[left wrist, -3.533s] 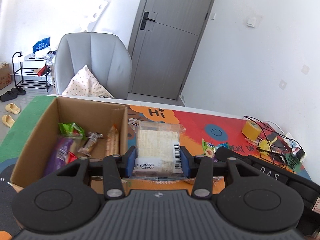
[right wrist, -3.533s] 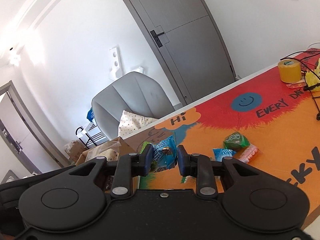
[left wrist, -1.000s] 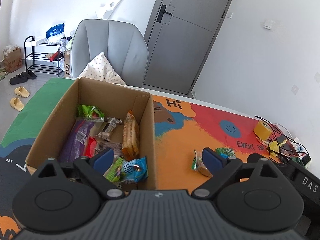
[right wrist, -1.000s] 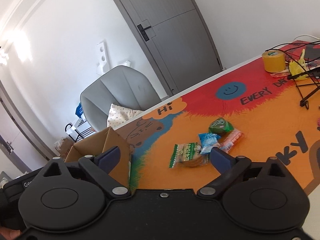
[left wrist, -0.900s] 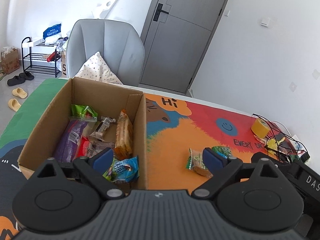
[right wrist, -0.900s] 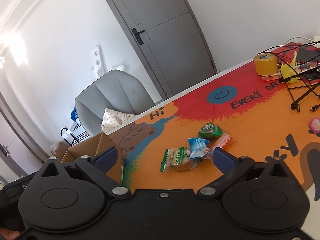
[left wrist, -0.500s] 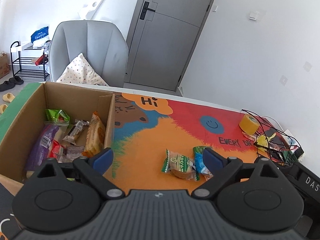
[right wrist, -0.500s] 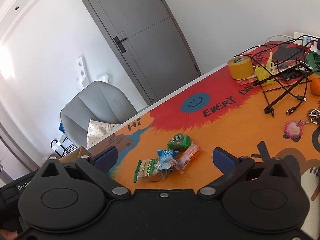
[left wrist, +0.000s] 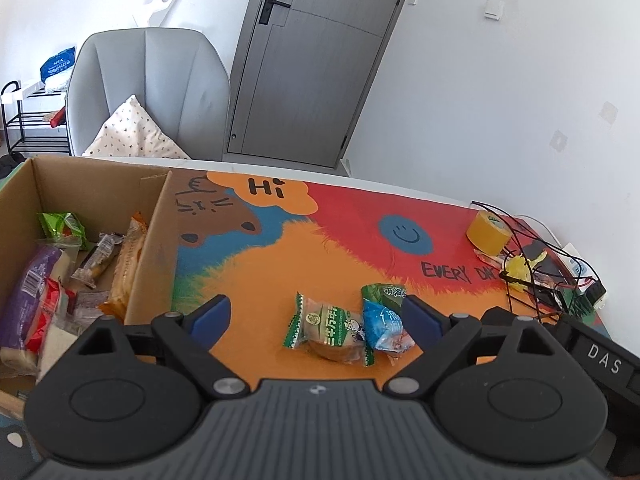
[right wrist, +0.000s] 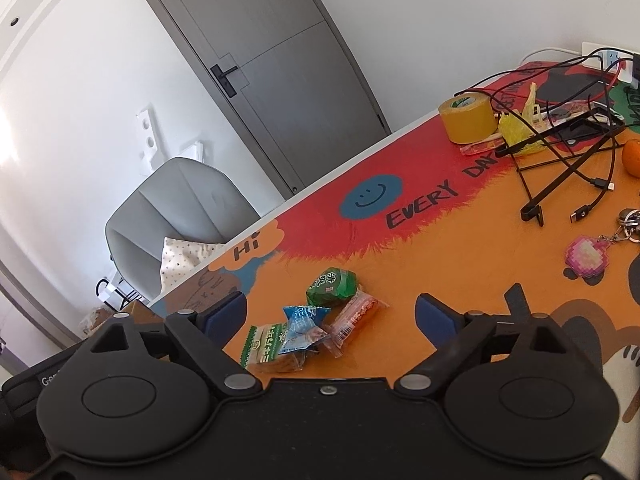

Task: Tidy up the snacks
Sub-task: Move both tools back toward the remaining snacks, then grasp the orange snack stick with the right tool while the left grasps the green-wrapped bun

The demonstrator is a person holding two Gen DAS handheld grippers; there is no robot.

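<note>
While both sets of jaws have just narrowed a little, the left gripper (left wrist: 316,314) and right gripper (right wrist: 331,316) gape wide, empty, above the snack packets (left wrist: 344,326) on the orange mat (left wrist: 256,264).

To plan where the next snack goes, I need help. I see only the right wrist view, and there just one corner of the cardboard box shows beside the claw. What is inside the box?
Observer: The left wrist view looks down into the cardboard box. It holds several snacks, among them a green packet, a purple packet and a red packet.
Operator: Is any of its floor free?
Observer: Only a little. Some bare floor shows near the back wall, around a small clear-wrapped bar.
Operator: Does anything lean on a wall?
Observer: Yes, an orange packet stands on edge against the box's right wall.
</note>
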